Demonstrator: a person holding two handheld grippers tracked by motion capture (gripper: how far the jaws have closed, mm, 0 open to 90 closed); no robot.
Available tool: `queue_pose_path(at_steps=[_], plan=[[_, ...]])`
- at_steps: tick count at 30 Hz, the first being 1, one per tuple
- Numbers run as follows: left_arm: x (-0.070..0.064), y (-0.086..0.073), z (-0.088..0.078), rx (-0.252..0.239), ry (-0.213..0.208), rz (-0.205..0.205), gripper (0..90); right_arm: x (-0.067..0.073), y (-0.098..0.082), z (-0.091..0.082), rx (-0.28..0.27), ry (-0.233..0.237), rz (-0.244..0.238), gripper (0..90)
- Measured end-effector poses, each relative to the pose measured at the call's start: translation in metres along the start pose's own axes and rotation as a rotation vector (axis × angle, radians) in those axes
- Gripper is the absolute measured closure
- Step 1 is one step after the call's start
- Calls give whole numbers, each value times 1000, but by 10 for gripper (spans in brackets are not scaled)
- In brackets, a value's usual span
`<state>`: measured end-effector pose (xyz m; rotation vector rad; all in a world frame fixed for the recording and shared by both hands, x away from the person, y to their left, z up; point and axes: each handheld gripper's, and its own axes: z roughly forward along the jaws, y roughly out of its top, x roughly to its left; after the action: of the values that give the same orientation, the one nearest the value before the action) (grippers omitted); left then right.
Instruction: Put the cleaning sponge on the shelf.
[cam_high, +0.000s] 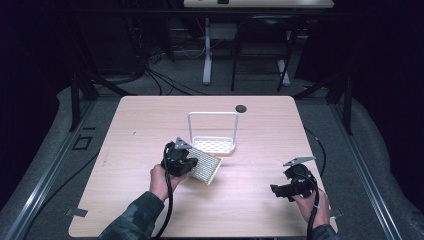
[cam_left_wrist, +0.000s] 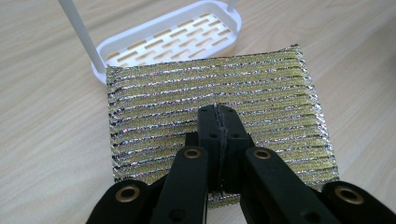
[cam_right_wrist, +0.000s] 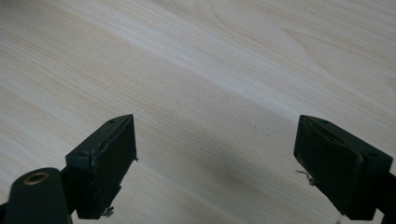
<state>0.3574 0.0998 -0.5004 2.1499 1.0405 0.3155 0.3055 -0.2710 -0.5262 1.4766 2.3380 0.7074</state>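
Left tool is clamped on the scrubbing pad, white rack just ahead; next it probably drops in there. Right tool gapes wide, idle.

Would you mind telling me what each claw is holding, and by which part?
The left claw pinches the gold scouring pad at the middle of its near edge; the right claw is open and empty.

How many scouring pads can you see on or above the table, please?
1: the gold scouring pad is clamped in the left tool, just in front of the white rack.
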Motion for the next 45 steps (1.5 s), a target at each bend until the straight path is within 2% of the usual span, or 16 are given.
queue_pose_path(at_steps=[5,13,17,21,23,28,33,35,41,45], plan=[[-4,3,3,-5,3,-9,900,1,0,2,11,5,-4,124],[-11,9,7,-10,43,0,900,3,1,3,7,-2,-17,125],[-15,15,12,-15,39,-2,900,3,2,1,8,-2,-16,125],[-16,20,17,-26,56,-15,900,3,2,2,7,1,-22,125],[-14,22,20,-34,53,-51,900,3,1,3,11,6,-22,125],[-15,26,26,-52,84,-80,900,4,1,4,3,12,-21,125],[-18,35,29,-68,107,-71,900,4,2,1,-2,11,-20,125],[-17,36,31,-70,130,-67,900,4,2,1,-9,6,-20,125],[-15,39,39,-86,155,-104,900,4,2,0,-19,2,-20,124],[-18,45,45,-95,198,-114,900,4,1,1,-17,5,-24,123]])
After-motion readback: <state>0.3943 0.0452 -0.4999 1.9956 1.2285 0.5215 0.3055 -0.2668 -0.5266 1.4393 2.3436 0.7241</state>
